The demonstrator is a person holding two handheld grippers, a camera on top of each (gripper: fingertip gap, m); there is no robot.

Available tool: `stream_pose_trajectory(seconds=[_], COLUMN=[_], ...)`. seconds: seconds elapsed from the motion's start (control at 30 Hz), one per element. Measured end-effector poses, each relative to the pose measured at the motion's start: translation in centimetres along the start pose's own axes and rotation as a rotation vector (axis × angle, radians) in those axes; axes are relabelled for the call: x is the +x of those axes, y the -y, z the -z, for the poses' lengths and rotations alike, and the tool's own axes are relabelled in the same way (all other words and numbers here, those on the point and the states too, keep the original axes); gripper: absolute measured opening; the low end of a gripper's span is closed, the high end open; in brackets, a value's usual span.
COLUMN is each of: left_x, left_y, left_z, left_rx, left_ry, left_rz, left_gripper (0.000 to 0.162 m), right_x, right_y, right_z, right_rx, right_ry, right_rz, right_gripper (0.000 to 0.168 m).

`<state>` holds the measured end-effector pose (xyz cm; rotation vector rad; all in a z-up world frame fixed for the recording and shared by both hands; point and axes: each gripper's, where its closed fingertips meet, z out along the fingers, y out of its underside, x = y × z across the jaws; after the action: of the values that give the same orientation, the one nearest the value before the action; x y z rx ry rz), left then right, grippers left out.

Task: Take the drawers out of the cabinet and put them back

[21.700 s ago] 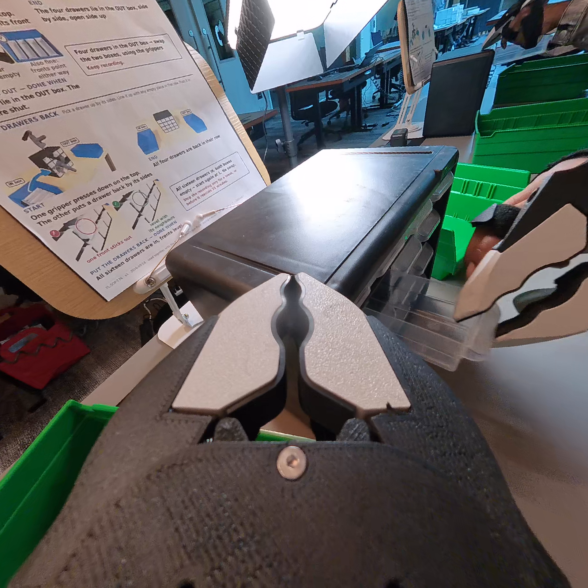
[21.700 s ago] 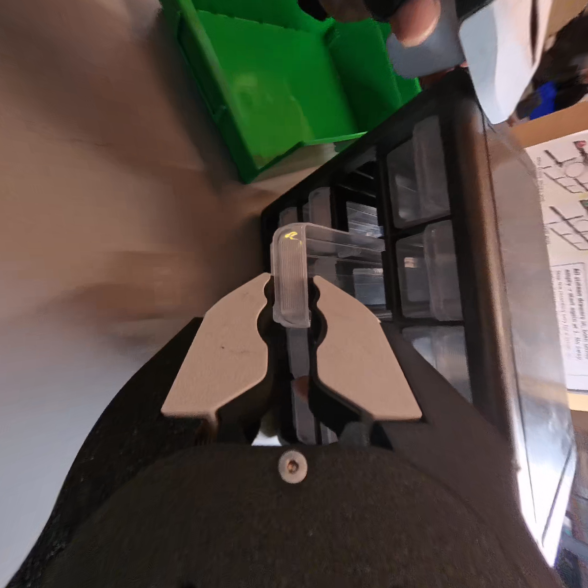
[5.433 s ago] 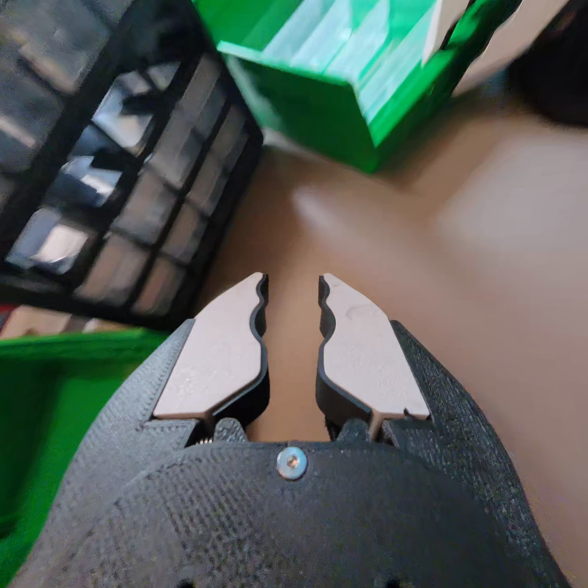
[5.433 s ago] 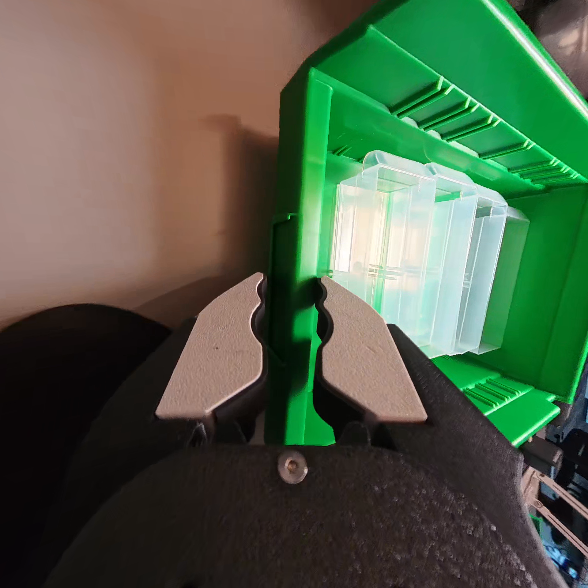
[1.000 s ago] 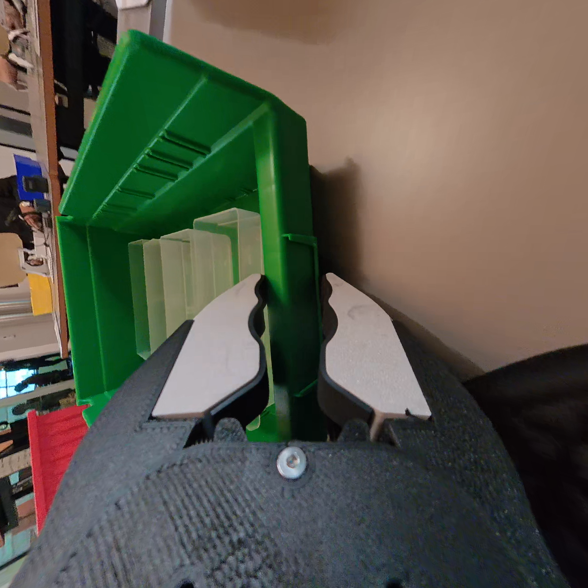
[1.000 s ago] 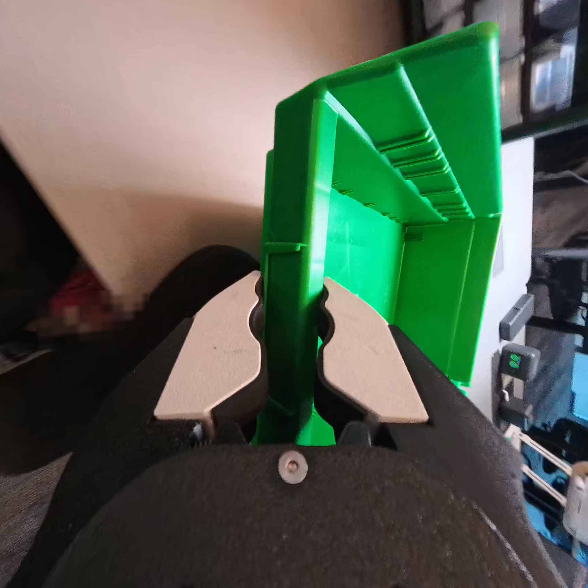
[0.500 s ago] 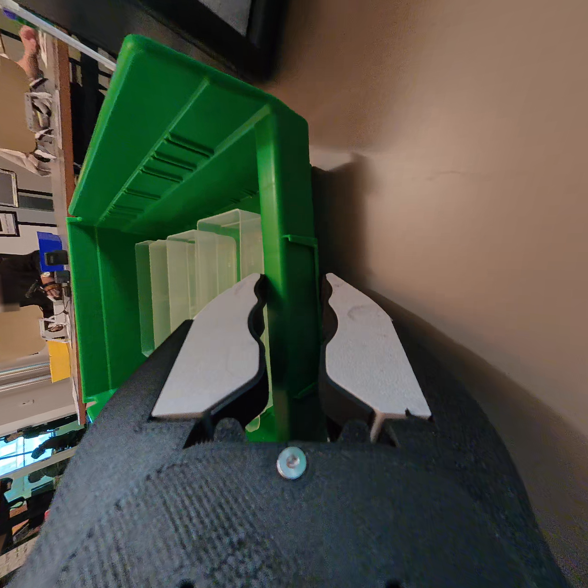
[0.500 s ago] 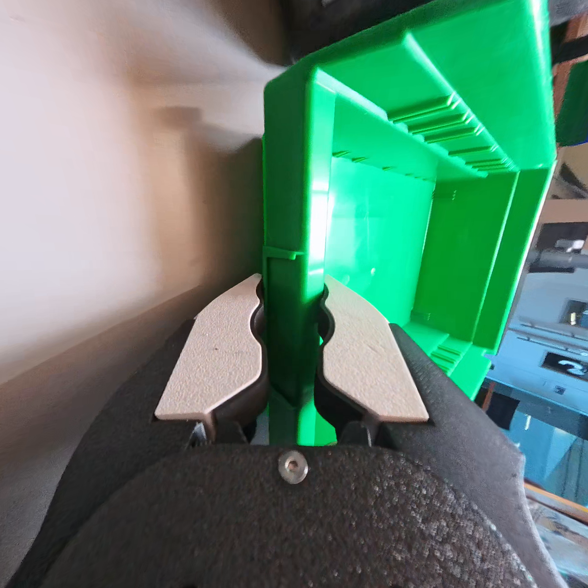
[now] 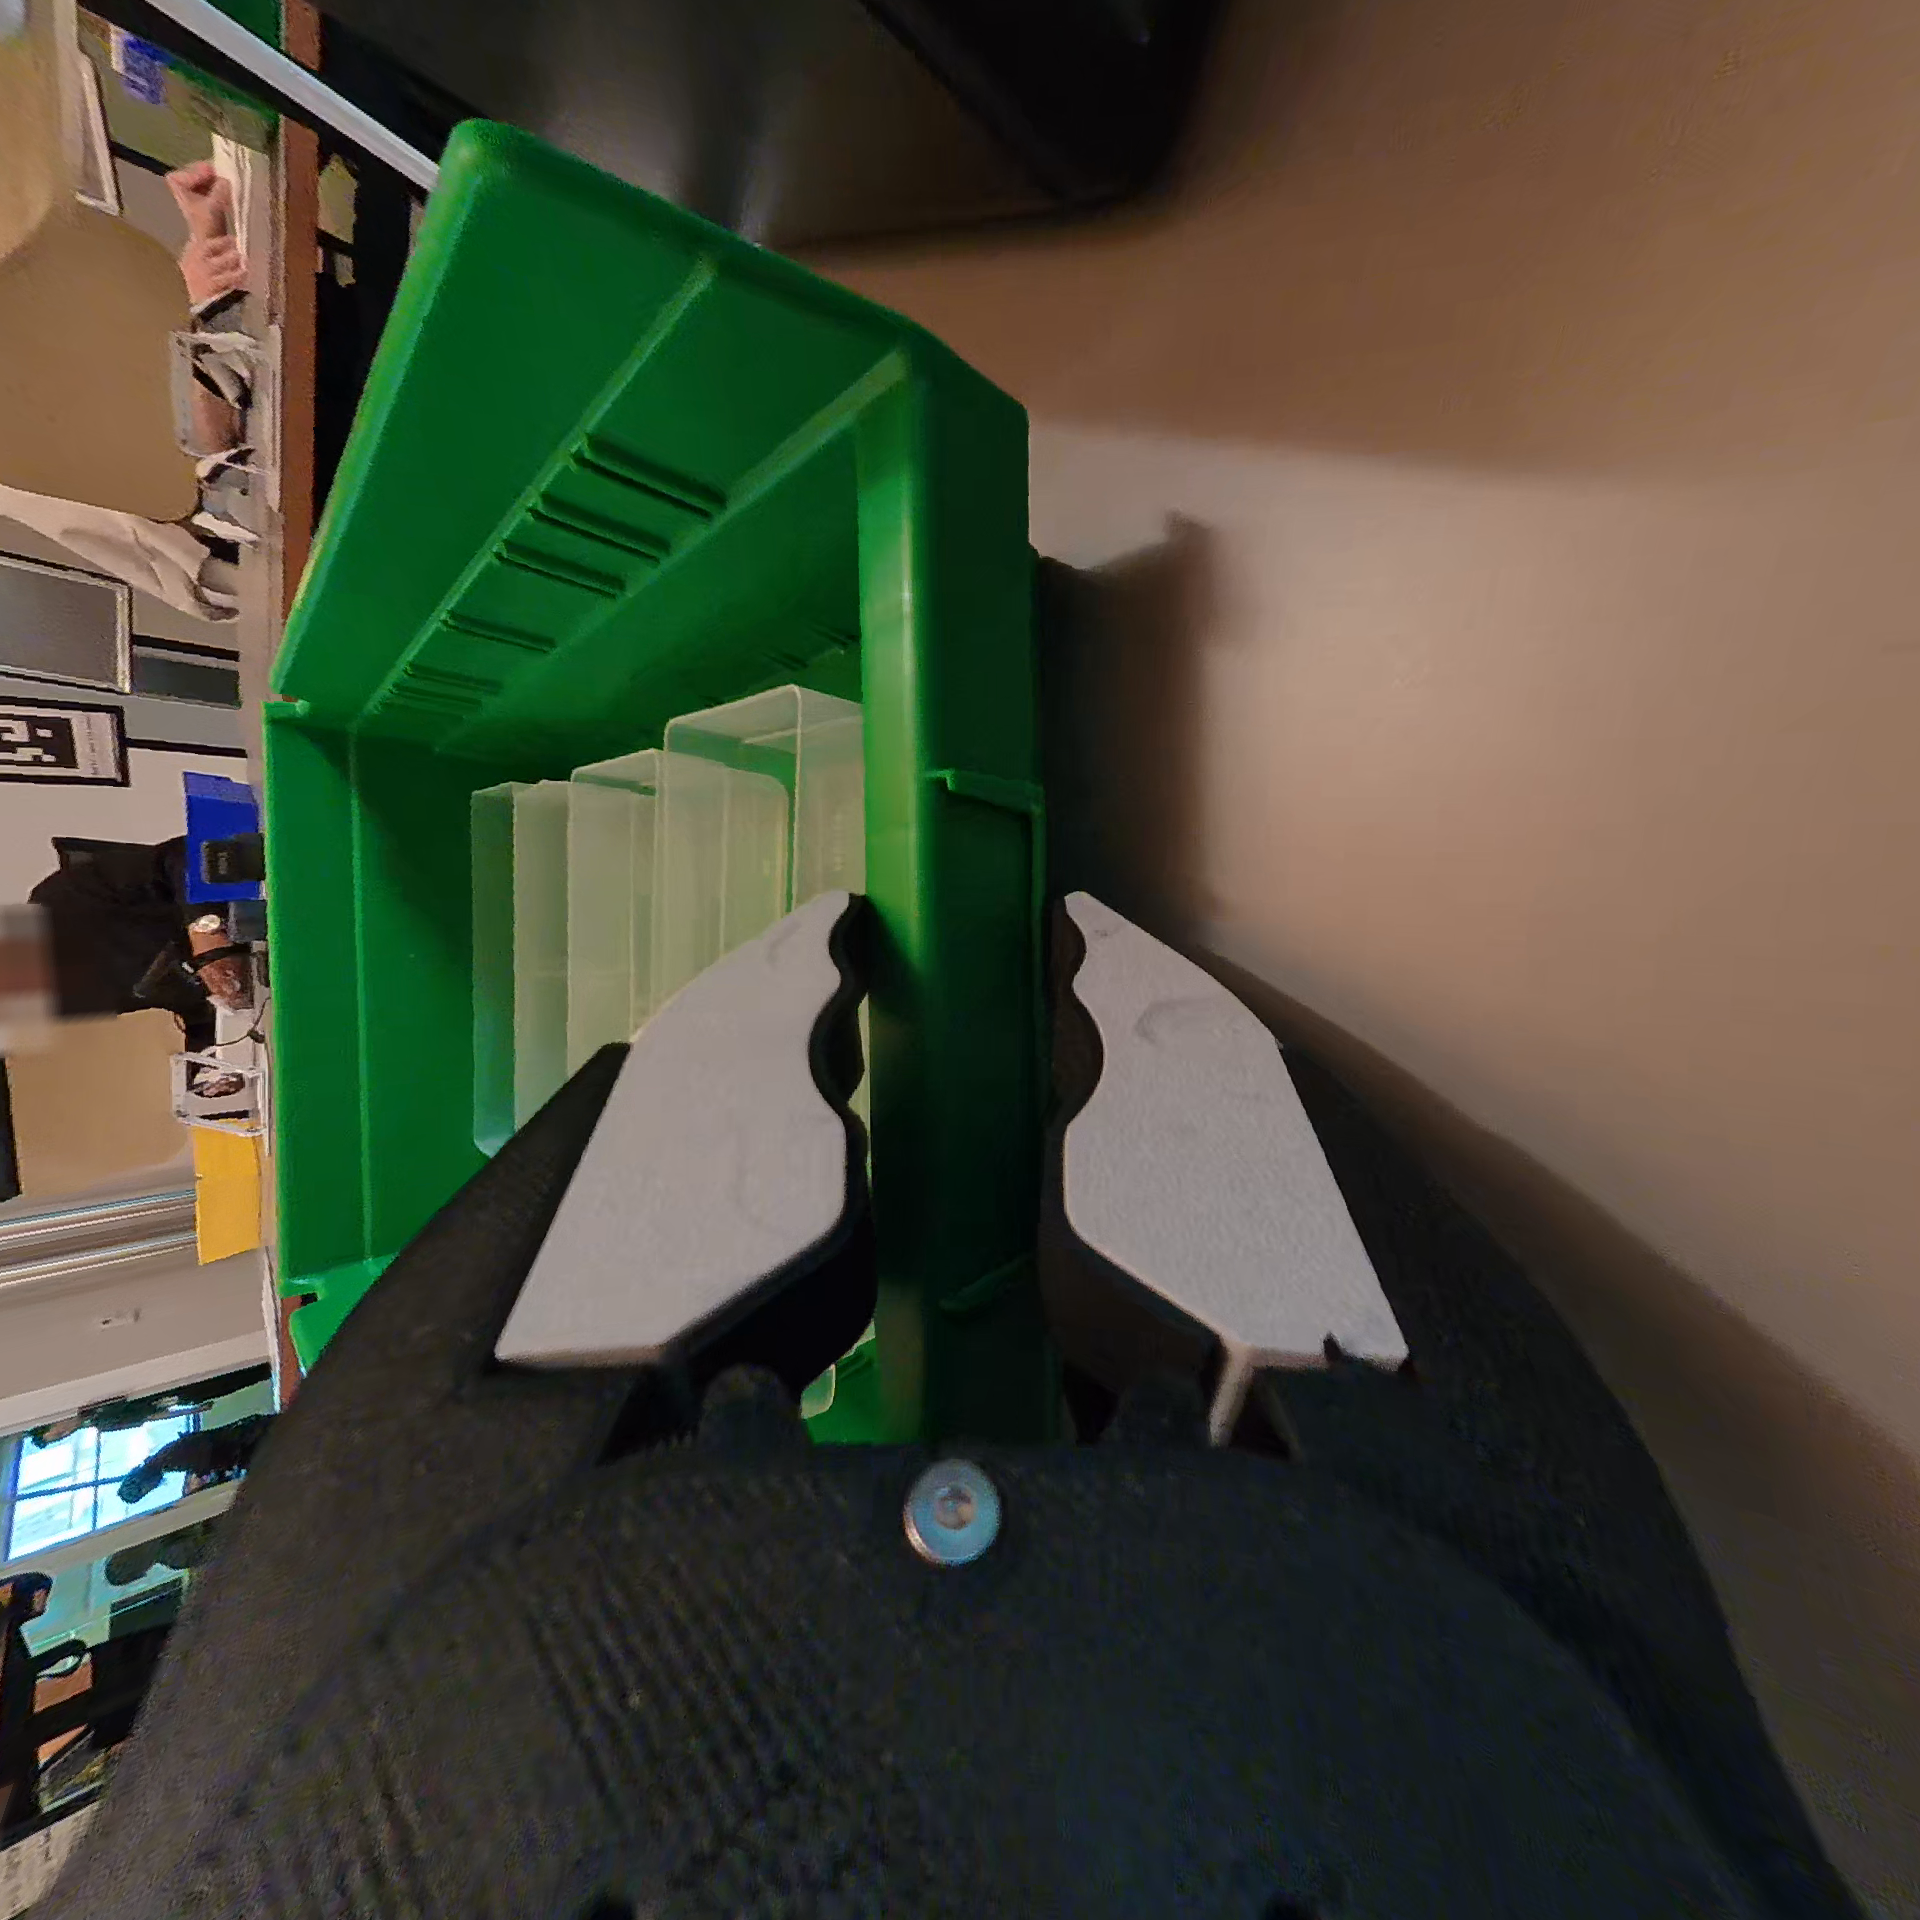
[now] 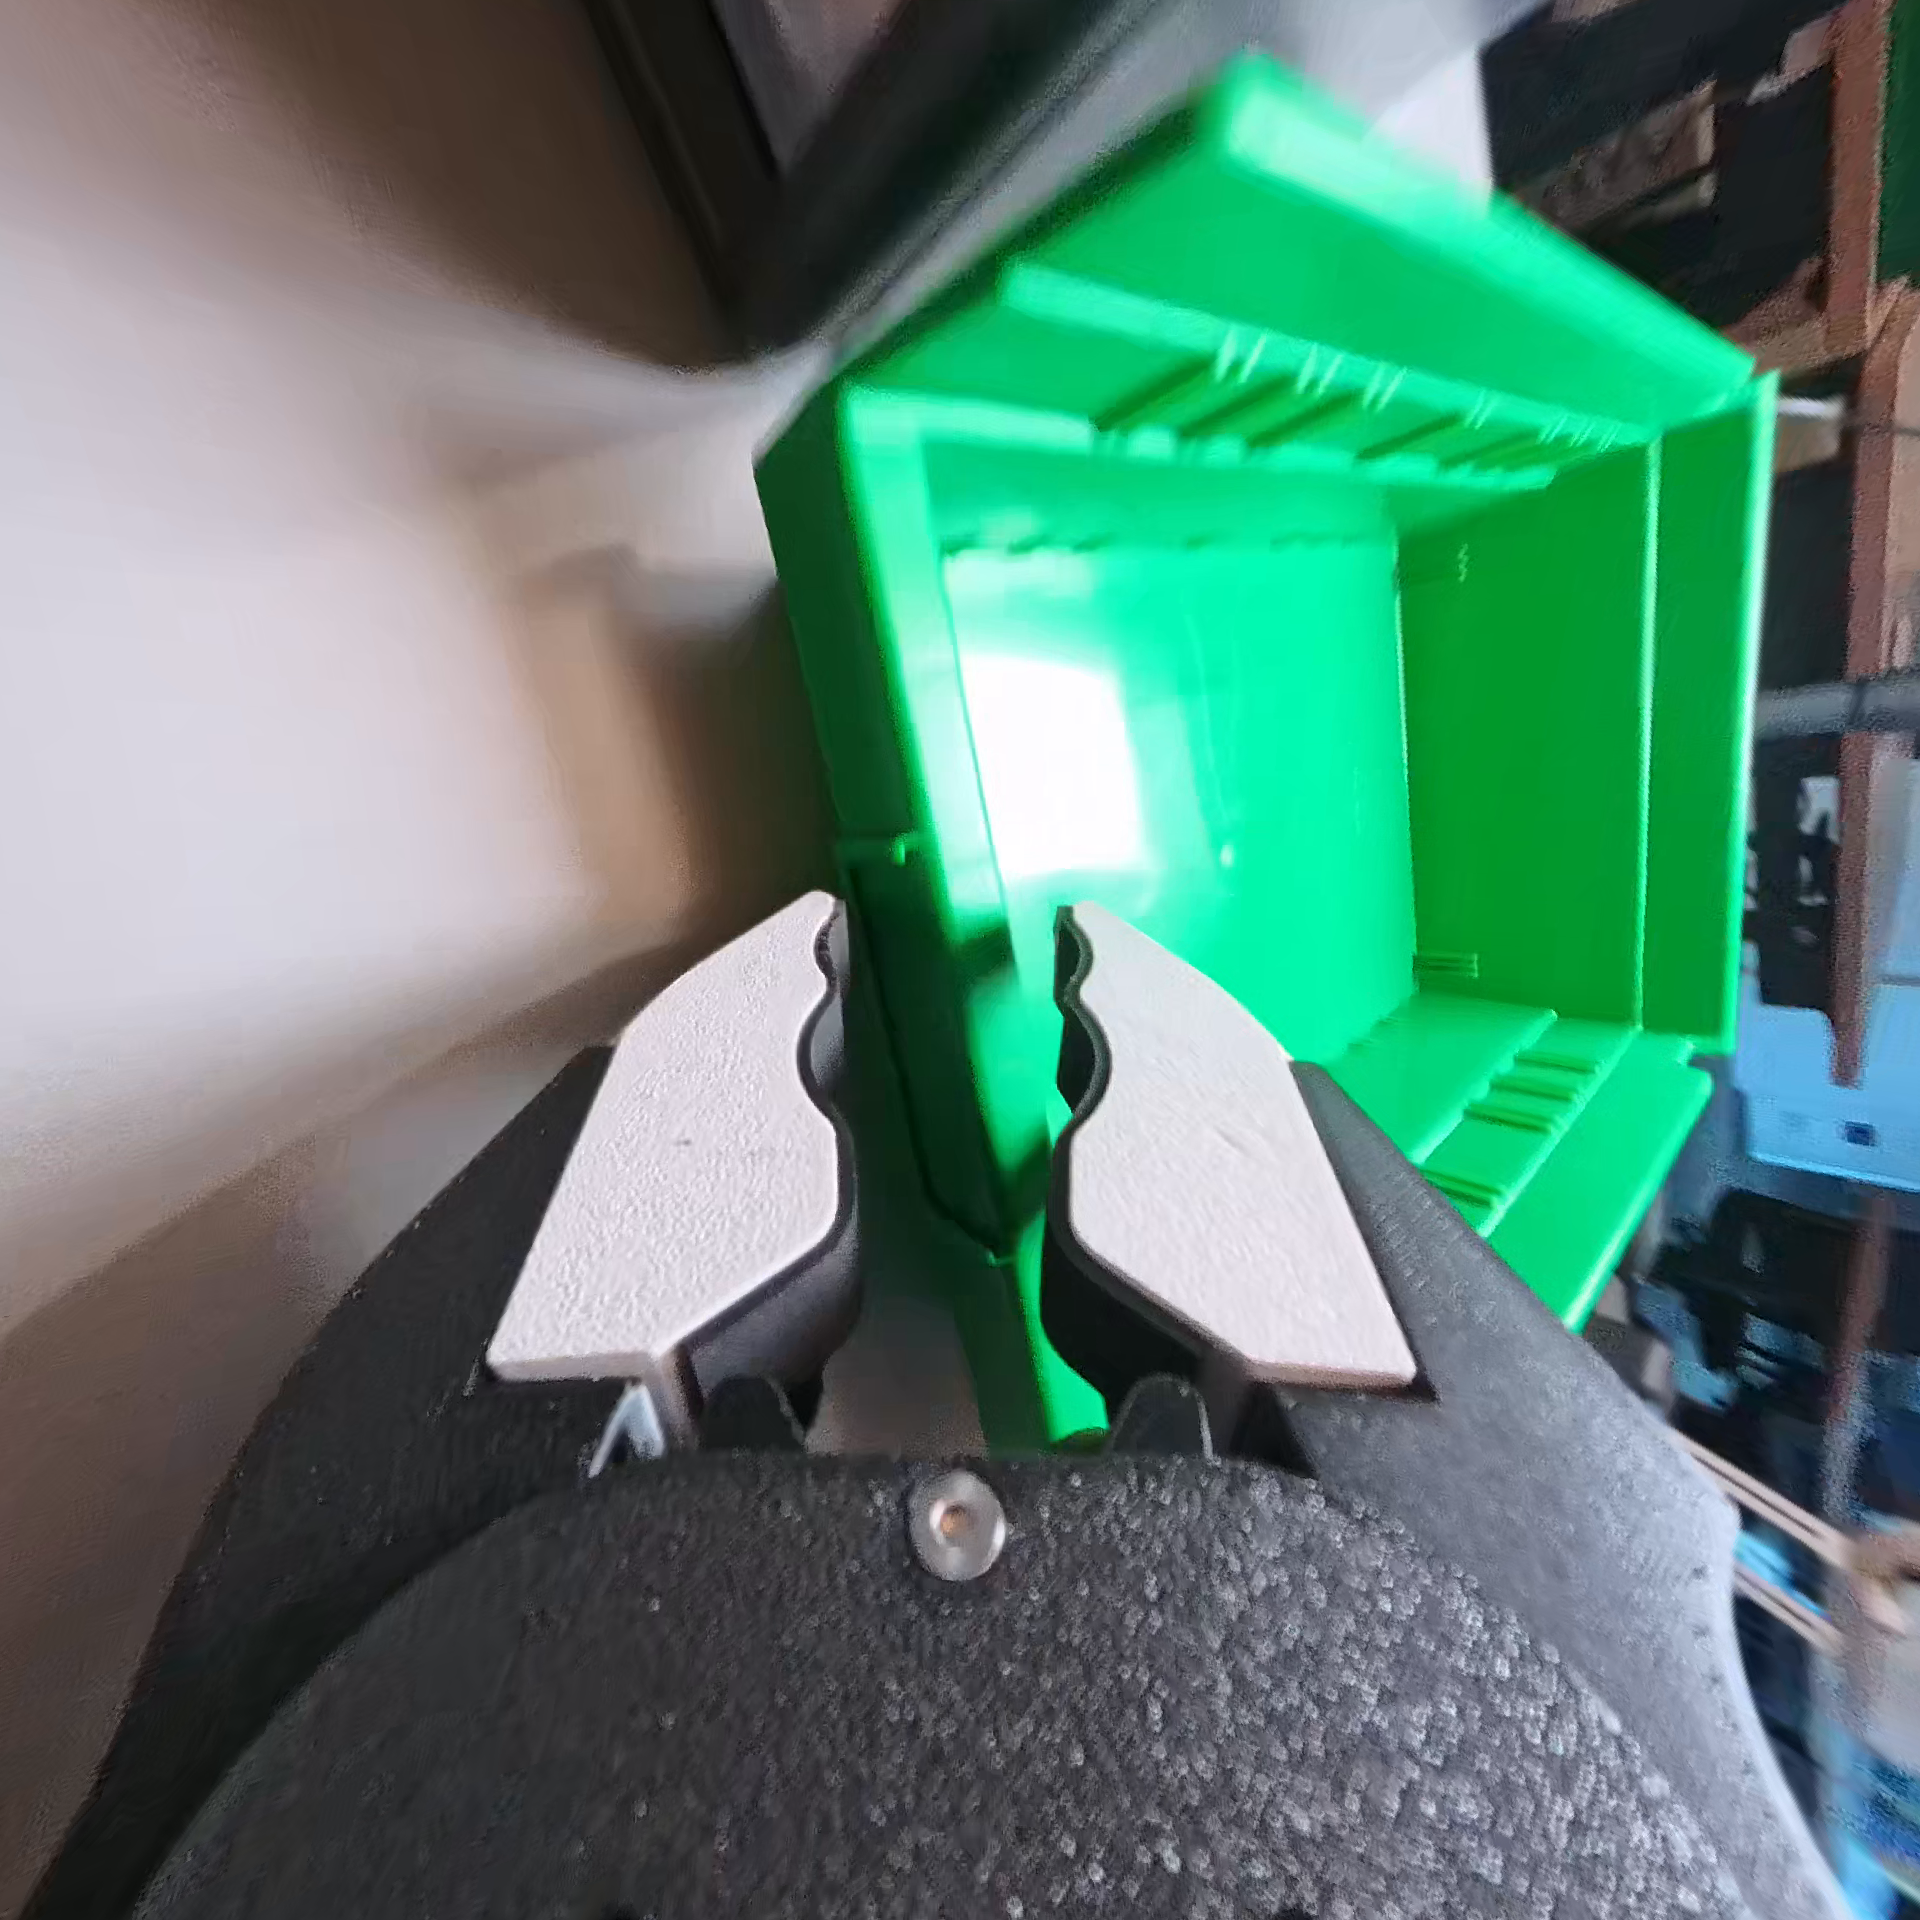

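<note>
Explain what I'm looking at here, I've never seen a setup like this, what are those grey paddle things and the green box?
These are two handheld grippers, one in each of a person's hands, each carrying a camera that looks along its two grey fingers. One picture comes from the left gripper, the other from the right gripper. Each is clamped on a wall of a green plastic drawer, so both carry it together. In the left picture, clear plastic boxes sit inside the drawer. A beige surface lies just beyond. The right picture is blurred by movement.
</note>
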<state>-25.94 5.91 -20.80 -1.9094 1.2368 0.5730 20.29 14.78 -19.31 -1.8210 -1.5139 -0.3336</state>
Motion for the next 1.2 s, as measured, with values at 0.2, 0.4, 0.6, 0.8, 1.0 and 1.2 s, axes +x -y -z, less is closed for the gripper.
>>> stream_pose_trajectory(seconds=[0.2, 0.4, 0.6, 0.8, 1.0, 1.2], left_x=[-0.4, -0.5, -0.7, -0.9, -0.9, -0.8], left_y=[-0.2, -0.5, -1.4, -1.5, -1.5, -1.7], left_z=[-0.3, -0.1, 0.2, 0.1, 0.0, 0.1], left_rx=[0.002, 0.006, 0.021, 0.015, 0.013, -0.011], left_ry=[0.056, 0.051, 0.105, 0.135, 0.159, 0.092], left_rz=[-0.016, 0.006, 0.004, -0.007, 0.001, 0.124], left_gripper=[0.034, 0.033, 0.034, 0.034, 0.035, 0.039], right_x=[3.0, 8.0, 11.6, 10.9, 11.8, 11.6], right_y=[11.4, 19.4, 19.2, 19.1, 18.7, 18.6], right_z=[6.3, 10.2, 7.5, 6.3, 6.2, 5.7], right_rx=[0.445, 0.715, 0.580, 0.554, 0.589, 0.669], right_ry=[-0.005, -0.004, -0.098, 0.107, 0.209, 0.258], right_rz=[-0.277, -0.578, -0.641, -0.580, -0.583, -0.558], right_gripper=[0.029, 0.023, 0.005, 0.000, 0.000, 0.000])
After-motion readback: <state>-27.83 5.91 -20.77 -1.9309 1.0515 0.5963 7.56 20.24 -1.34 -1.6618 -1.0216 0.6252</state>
